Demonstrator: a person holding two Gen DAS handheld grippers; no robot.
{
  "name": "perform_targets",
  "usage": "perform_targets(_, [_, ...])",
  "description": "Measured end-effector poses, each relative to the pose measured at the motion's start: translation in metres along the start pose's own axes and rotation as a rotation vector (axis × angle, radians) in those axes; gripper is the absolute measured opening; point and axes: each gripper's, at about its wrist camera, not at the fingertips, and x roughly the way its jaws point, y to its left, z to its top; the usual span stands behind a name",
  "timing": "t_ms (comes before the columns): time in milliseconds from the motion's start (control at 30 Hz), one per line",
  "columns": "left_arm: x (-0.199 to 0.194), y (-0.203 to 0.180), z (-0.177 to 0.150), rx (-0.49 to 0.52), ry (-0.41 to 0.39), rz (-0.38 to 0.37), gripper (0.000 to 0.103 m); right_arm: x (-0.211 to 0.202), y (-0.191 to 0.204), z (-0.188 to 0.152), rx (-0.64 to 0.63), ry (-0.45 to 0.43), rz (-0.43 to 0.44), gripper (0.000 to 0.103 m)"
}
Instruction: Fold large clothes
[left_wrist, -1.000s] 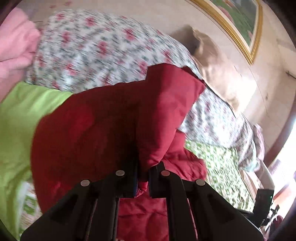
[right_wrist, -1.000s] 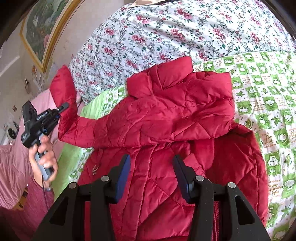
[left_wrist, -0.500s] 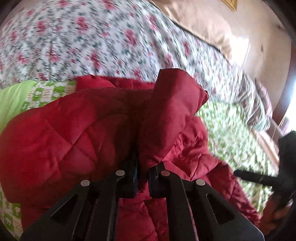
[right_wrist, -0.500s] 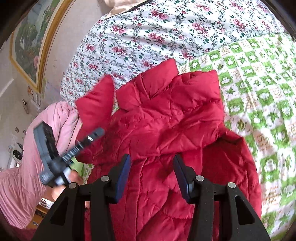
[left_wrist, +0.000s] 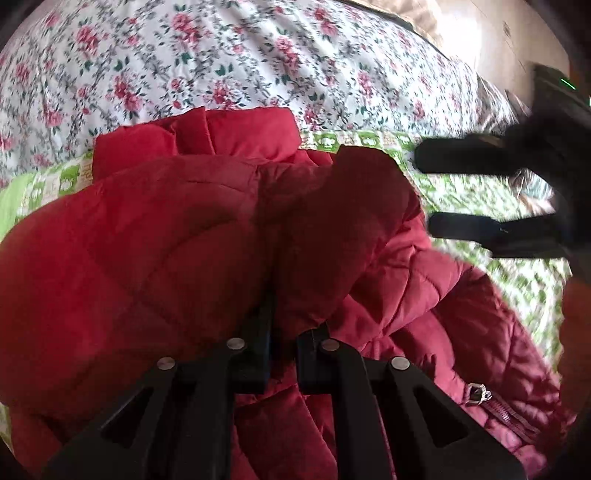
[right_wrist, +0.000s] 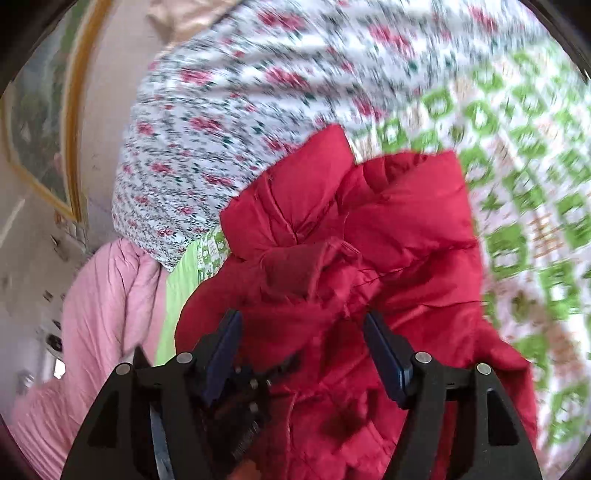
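Note:
A red quilted jacket lies on the bed, also in the right wrist view. My left gripper is shut on the jacket's sleeve and holds it folded over the jacket's body. The sleeve cuff shows in the right wrist view. My right gripper is open just above the jacket's middle. It appears in the left wrist view at the right, jaws apart, beside the sleeve. The left gripper's body shows under the right one.
A floral quilt is heaped behind the jacket. The green patterned bedsheet spreads to the right. A pink garment hangs at the left bed edge. A gold-framed picture hangs on the wall.
My left gripper has carried the sleeve rightward across the jacket's body. My right gripper has moved in close over the jacket, still open.

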Motion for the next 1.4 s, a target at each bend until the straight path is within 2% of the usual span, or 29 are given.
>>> perform_targets(100, [0.001,-0.007,-0.004,0.045,-0.003,0.036,0.006,0.022,-0.014,0.011,0.084,0.037,0.026,0.07])
perform_targets(200, [0.003,-0.014,-0.008,0.083,-0.002,0.063,0.007,0.042,-0.025,0.015,0.164,0.089,0.108,0.07])
perform_targets(300, [0.005,-0.014,-0.007,0.089,0.009,0.06,0.009,0.051,-0.03,0.015,0.19,0.102,0.12,0.066])
perform_targets(333, [0.004,-0.01,-0.006,0.072,0.022,0.042,0.01,0.053,-0.032,0.015,0.196,0.105,0.127,0.056])
perform_targets(367, [0.003,-0.005,-0.004,0.043,0.041,0.014,0.013,0.053,-0.032,0.015,0.198,0.106,0.128,0.038])
perform_targets(433, [-0.003,0.005,-0.002,-0.005,0.064,-0.052,0.014,0.052,-0.035,0.014,0.2,0.112,0.104,0.022])
perform_targets(533, [-0.023,0.019,-0.003,-0.053,0.075,-0.13,0.015,0.048,-0.036,0.014,0.174,0.103,0.092,0.016])
perform_targets(633, [-0.049,0.039,-0.004,-0.112,0.047,-0.185,0.015,0.043,-0.033,0.018,0.141,0.09,0.086,0.015])
perform_targets(700, [-0.065,0.053,-0.004,-0.135,0.025,-0.171,0.015,0.034,-0.029,0.023,0.107,0.072,0.079,0.014])
perform_targets(767, [-0.082,0.071,0.0,-0.148,-0.019,-0.137,0.015,0.027,-0.026,0.028,0.085,0.063,0.08,0.014])
perform_targets(900, [-0.098,0.118,0.016,-0.21,-0.114,-0.003,0.015,0.009,-0.015,0.037,0.004,0.048,0.051,0.014])
perform_targets(967, [-0.086,0.141,0.019,-0.246,-0.081,0.026,0.015,0.004,-0.012,0.04,-0.025,0.043,0.036,0.014])
perform_targets(1067, [-0.048,0.166,0.016,-0.261,0.046,-0.023,0.015,0.0,-0.015,0.041,-0.055,0.03,-0.002,0.014])
perform_targets(1133, [-0.028,0.174,0.009,-0.267,0.098,-0.05,0.015,0.006,-0.02,0.04,-0.095,0.024,-0.086,0.014])
perform_targets(1200, [-0.018,0.178,0.004,-0.278,0.112,-0.051,0.015,0.016,-0.031,0.036,-0.079,0.054,-0.128,0.016])
perform_targets(1233, [-0.015,0.178,0.002,-0.284,0.123,-0.053,0.015,0.016,-0.035,0.035,-0.078,0.051,-0.156,0.022])
perform_targets(1333, [-0.013,0.171,0.0,-0.272,0.122,-0.03,0.015,0.006,-0.043,0.032,-0.088,0.025,-0.277,0.031])
perform_targets(1400, [-0.013,0.167,0.002,-0.264,0.123,-0.023,0.015,-0.009,-0.043,0.032,-0.077,-0.002,-0.291,0.031])
